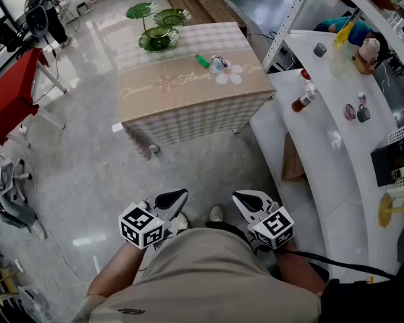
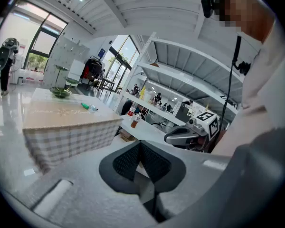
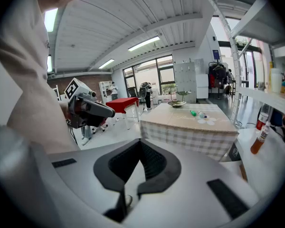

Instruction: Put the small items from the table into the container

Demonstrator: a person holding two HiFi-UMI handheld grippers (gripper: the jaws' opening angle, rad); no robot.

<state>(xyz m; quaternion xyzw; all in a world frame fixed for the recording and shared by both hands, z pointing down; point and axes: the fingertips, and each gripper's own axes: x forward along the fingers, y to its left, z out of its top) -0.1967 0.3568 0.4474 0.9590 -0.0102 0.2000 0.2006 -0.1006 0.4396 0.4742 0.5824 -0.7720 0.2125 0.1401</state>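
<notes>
The table [image 1: 188, 96] with a checked cloth stands well ahead of me. On it lie a green item [image 1: 202, 60] and a small bottle [image 1: 219, 63] beside a flower print. A green tiered dish stand [image 1: 155, 25] sits at the table's far end. My left gripper [image 1: 177, 196] and right gripper [image 1: 242, 198] hang close to my body, far from the table, both shut and empty. In the left gripper view the jaws [image 2: 141, 145] meet, with the table [image 2: 61, 115] and its small items [image 2: 88, 107] beyond. The right gripper [image 3: 140, 145] faces the table [image 3: 190, 125] and items [image 3: 197, 113].
A curved white counter [image 1: 316, 140] runs along the right and carries a brown sauce bottle [image 1: 304, 99] and other odds. A red folding table [image 1: 13, 93] stands at the left, with chairs beyond it. Glossy floor lies between me and the checked table.
</notes>
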